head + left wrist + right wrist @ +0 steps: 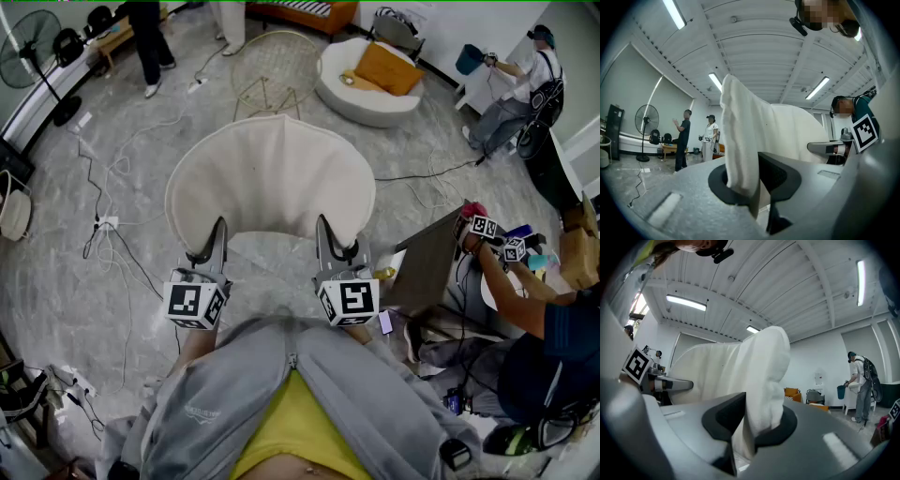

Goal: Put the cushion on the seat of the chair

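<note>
Cushion (272, 178), cream and rounded, is pinched at its near edge by left gripper (218, 234) and right gripper (324, 232).

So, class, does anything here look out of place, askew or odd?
Two things. The cream cushion hangs in the air, pinched at its near edge by the left tongs and right tongs, on no chair. Loose cables sprawl over the floor at left.

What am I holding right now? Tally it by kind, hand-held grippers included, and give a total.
cream cushion: 1
hand-held gripper: 2 (left hand-held gripper, right hand-held gripper, each shut on the cream cushion)
Total: 3
</note>
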`<state>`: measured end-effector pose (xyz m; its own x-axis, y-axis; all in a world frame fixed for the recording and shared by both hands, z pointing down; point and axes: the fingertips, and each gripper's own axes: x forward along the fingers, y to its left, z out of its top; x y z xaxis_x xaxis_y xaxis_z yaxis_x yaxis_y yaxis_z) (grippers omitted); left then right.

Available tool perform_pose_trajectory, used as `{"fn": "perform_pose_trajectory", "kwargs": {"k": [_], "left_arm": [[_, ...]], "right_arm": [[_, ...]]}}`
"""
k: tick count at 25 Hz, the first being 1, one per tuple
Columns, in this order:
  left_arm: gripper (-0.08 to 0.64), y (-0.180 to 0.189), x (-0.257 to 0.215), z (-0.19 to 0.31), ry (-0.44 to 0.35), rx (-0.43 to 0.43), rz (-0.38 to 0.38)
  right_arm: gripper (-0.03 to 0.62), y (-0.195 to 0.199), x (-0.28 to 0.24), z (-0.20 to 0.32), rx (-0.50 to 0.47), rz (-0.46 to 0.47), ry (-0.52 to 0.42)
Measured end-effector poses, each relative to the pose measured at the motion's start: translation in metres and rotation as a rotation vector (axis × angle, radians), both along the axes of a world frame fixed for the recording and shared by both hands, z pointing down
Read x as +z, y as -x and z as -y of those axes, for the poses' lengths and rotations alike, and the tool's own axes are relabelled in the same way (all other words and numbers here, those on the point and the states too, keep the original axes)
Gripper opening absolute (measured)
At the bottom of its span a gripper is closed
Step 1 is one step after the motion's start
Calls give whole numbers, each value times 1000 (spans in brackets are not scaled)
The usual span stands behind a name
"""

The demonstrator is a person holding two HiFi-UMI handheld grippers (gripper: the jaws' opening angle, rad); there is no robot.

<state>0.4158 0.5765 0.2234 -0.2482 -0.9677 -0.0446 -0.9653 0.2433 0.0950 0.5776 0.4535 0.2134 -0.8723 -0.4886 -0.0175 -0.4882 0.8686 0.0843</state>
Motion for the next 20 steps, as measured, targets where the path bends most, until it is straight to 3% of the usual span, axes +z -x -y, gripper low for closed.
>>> {"fn": "perform_pose_trajectory", "kwargs": {"k": [10, 20], "left_arm": [[58, -3, 10, 31, -2, -23, -17], [58, 55, 24, 83, 7, -21, -42]], "right_arm": [[63, 0, 8, 36, -17, 8, 16], [75, 56, 22, 89, -19, 7, 48]]}}
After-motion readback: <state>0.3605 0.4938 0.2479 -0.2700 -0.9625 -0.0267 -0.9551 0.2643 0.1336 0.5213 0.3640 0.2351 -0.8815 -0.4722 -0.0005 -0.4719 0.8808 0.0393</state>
